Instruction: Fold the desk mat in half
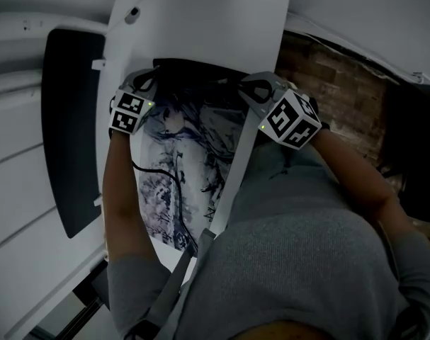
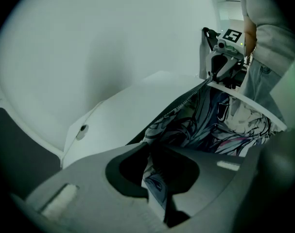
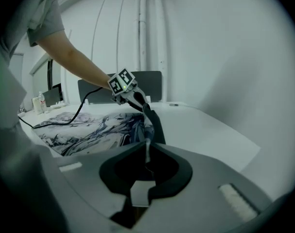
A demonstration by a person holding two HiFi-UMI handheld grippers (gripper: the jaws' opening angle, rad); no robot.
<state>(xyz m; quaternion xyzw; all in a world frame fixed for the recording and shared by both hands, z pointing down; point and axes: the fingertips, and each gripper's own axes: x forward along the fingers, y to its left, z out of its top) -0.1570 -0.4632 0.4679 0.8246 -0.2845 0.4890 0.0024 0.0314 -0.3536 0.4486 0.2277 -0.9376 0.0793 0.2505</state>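
The desk mat point(image 1: 190, 168), printed with a dark blue-and-white drawing, lies lengthwise on the white desk point(image 1: 200, 20). Its far edge is lifted, showing the black underside point(image 1: 193, 68). My left gripper point(image 1: 151, 80) is shut on the far left corner, and that corner point(image 2: 154, 181) sits pinched between its jaws in the left gripper view. My right gripper point(image 1: 246, 85) is shut on the far right corner, with a thin edge of mat point(image 3: 147, 152) running into its jaws. Each gripper view shows the other gripper across the raised edge: the right gripper point(image 2: 213, 76) and the left gripper point(image 3: 137, 101).
A black cable point(image 1: 168, 172) crosses the near part of the mat. A dark panel point(image 1: 73, 133) stands left of the desk, and the desk has a round hole point(image 1: 133, 13) at its far corner. Brick-patterned floor point(image 1: 335, 91) lies to the right. Bottles point(image 3: 39, 102) stand far off.
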